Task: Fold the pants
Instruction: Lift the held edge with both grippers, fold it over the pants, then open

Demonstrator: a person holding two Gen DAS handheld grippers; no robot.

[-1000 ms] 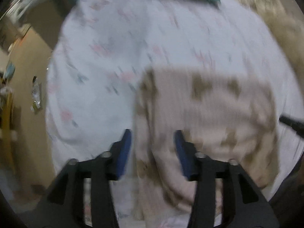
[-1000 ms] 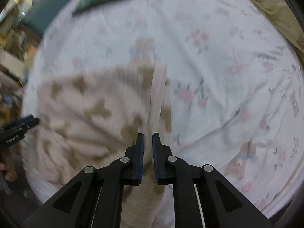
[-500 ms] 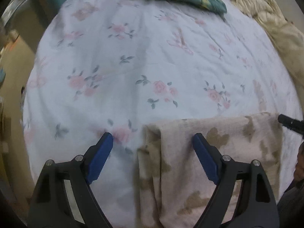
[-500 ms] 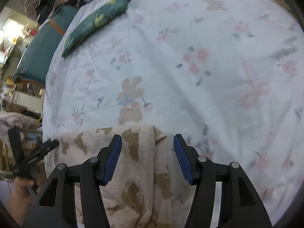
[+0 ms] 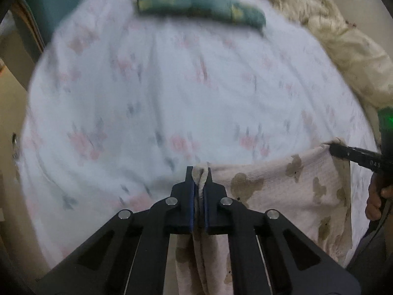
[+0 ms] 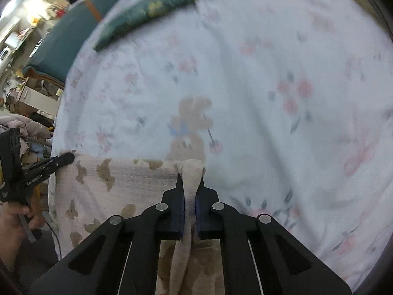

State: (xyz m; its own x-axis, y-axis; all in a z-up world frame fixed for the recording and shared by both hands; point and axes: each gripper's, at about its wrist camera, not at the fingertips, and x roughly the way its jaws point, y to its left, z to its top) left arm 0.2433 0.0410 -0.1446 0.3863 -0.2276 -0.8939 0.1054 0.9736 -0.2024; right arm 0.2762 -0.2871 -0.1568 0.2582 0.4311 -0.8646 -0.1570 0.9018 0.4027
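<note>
The pants (image 5: pixel 282 196) are pale pink with brown bear prints and lie at the near edge of a white floral bed sheet (image 5: pixel 172 86). My left gripper (image 5: pixel 199 172) is shut on the left corner of the pants' far edge. My right gripper (image 6: pixel 190 179) is shut on the right corner of that edge, and the pants (image 6: pixel 118 186) stretch between the two. The right gripper (image 5: pixel 343 151) shows at the right of the left wrist view; the left gripper (image 6: pixel 63 158) shows at the left of the right wrist view.
A folded green patterned cloth (image 5: pixel 199 7) lies at the far side of the bed. A cream blanket (image 5: pixel 343 49) is bunched at the far right. A teal chair (image 6: pixel 61 39) and room clutter stand beyond the bed's left side.
Both grippers were open half a second ago, straddling the pants' corners. Now both have closed on those corners, and the edge is held taut between them.
</note>
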